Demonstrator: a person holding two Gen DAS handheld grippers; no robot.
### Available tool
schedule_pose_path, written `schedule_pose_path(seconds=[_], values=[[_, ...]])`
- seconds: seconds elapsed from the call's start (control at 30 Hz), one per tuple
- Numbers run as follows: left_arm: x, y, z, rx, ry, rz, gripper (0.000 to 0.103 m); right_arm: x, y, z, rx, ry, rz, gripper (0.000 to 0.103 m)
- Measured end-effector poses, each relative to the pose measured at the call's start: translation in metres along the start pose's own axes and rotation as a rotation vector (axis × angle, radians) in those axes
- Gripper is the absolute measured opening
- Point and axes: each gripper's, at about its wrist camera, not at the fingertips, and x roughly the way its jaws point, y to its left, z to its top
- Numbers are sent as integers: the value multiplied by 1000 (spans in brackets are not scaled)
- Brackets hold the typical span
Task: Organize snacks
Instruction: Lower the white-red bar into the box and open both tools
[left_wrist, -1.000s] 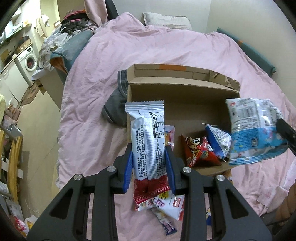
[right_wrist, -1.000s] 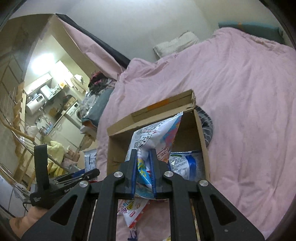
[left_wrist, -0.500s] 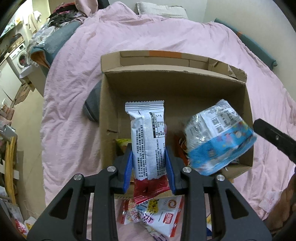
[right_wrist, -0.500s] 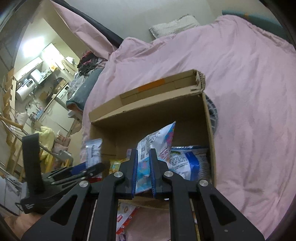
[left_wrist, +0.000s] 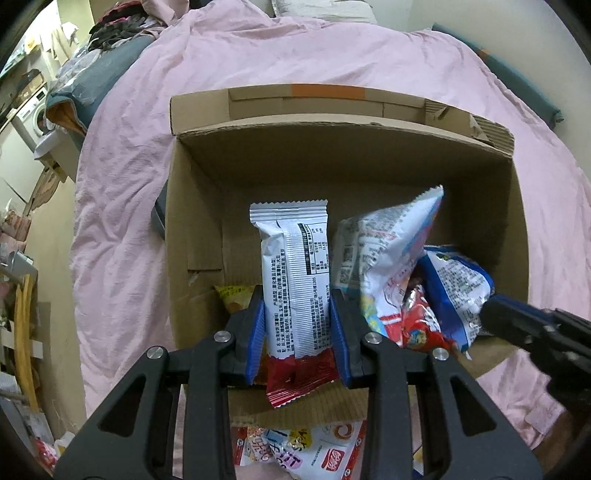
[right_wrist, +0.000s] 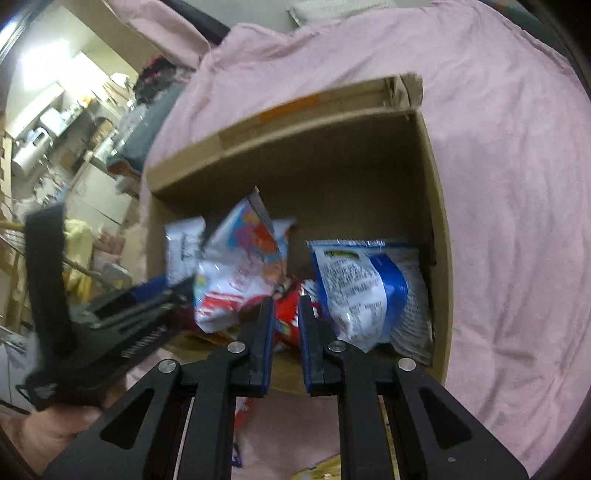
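Your left gripper clamps the white-and-red wrapper upright over the cardboard box. Inside: yellow packet, white-blue bag, red pack, blue bag. Your right gripper stands narrowly parted, holding nothing.

- pink bedspread, rumpled, spread over the bed beyond and to either side of the claw
- grey pillow at the far head of the bed
- washing machine far off to the left
- heap of clothes far left, past the bed's edge
- teal bolster far right, along the wall
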Motion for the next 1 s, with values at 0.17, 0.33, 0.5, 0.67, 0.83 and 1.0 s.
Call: schedule_pose_path(seconds=[0.17, 0.33, 0.5, 0.67, 0.83, 1.0], values=[[0, 3, 3, -20, -4, 8, 29, -14, -10, 5, 40, -50, 1, 18], [0, 2, 5, -14, 3, -23, 29, -19, -15, 8, 64, -63, 15, 18], [-5, -1, 4, -7, -1, -16, 44, -25, -9, 8, 51, -75, 20, 36], [-22, 2, 2, -55, -81, 9, 92, -34, -10, 11, 59, -117, 28, 86], [-26, 1, 1, -43, -64, -16, 92, -39, -15, 12, 82, -135, 33, 92], [-36, -1, -4, -30, -100, 10, 92, -40, -9, 12, 61, -131, 42, 92]])
